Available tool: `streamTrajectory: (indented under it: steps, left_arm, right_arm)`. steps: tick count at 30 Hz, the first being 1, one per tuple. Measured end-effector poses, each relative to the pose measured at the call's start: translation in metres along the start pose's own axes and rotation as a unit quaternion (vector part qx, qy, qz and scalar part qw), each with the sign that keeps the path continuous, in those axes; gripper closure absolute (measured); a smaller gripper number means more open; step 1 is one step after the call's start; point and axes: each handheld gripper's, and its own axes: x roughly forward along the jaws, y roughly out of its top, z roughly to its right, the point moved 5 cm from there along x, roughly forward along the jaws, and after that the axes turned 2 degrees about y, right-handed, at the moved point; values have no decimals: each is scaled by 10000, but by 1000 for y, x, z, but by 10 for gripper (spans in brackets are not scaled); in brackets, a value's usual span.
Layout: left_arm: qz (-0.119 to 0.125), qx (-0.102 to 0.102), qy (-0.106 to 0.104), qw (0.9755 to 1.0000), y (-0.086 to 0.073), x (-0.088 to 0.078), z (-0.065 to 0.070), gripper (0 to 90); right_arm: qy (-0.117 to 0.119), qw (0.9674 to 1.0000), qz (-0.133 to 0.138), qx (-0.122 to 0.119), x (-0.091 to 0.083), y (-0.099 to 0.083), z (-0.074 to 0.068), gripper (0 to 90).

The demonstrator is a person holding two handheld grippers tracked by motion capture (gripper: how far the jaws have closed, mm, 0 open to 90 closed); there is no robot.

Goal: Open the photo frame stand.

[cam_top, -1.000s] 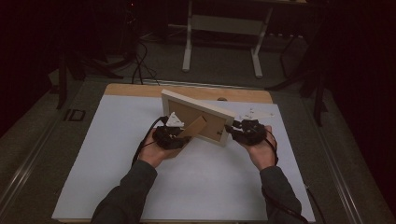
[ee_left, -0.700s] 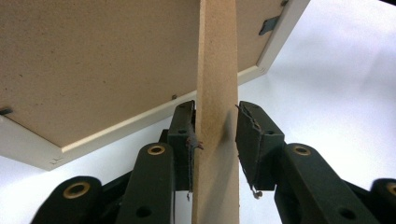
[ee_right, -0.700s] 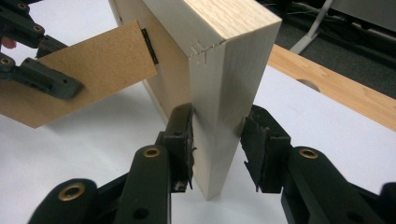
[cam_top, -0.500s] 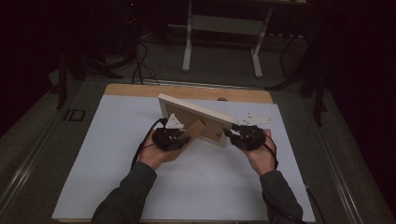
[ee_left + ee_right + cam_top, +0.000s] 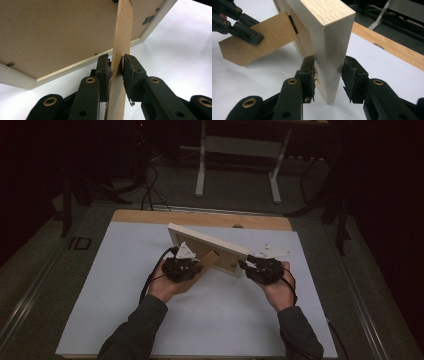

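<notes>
Between the jaws of the left gripper, the hardboard stand leg of the picture frame is running straight away from the camera, its thin edge facing it and its long axis lying along the jaws. These jaws have just been closing onto it: the left pad is touching the leg's face, the right pad is lying against it or just off it, so I am reading this as a light pinch on the leg and not yet a firm clamp. Beyond the jaw tips, the leg is meeting the frame's brown backing board at its hinge.

At the other end, the jaws of the right gripper are straddling the frame's pale wooden corner. The left pad is sitting against the wood; the right pad is standing slightly off it, so whether this is a true grip I cannot tell for sure. The frame is standing tilted on the white bench, its long axis running across from one gripper to the other.

The left hand is the nearer one to the leg, so the coming swing of the leg looks to be its job, with the right steadying the frame.

Against the earlier high view, the frame is lying at much the same slant, and the left jaws are standing narrower.
</notes>
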Motion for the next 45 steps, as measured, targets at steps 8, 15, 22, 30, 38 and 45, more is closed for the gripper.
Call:
streamTrajectory:
  steps: [8, 15, 22, 30, 38, 45]
  left_arm:
    - [63, 25, -49, 10000, 0, -3, 5, 770]
    - [73, 43, -86, 9999, -2, -4, 9, 766]
    - [92, 21, -133, 9999, -4, -4, 10, 762]
    - [103, 21, -138, 9998, -6, -5, 12, 756]
    - [97, 18, -160, 9998, -9, -5, 13, 748]
    - [129, -9, -169, 9998, -11, -6, 13, 731]
  right_arm:
    - [-38, 9998, 11, -170, -3, -3, -8, 626]
    - [-49, 9997, 41, -222, -4, -6, -13, 623]
    - [37, 9999, 114, -94, -8, -10, -14, 640]
    - [129, 9997, 202, 68, -10, -17, -13, 664]
    - [184, 9994, 257, 110, -12, -20, -15, 668]
    - [214, 9992, 292, 161, -12, -23, -14, 675]
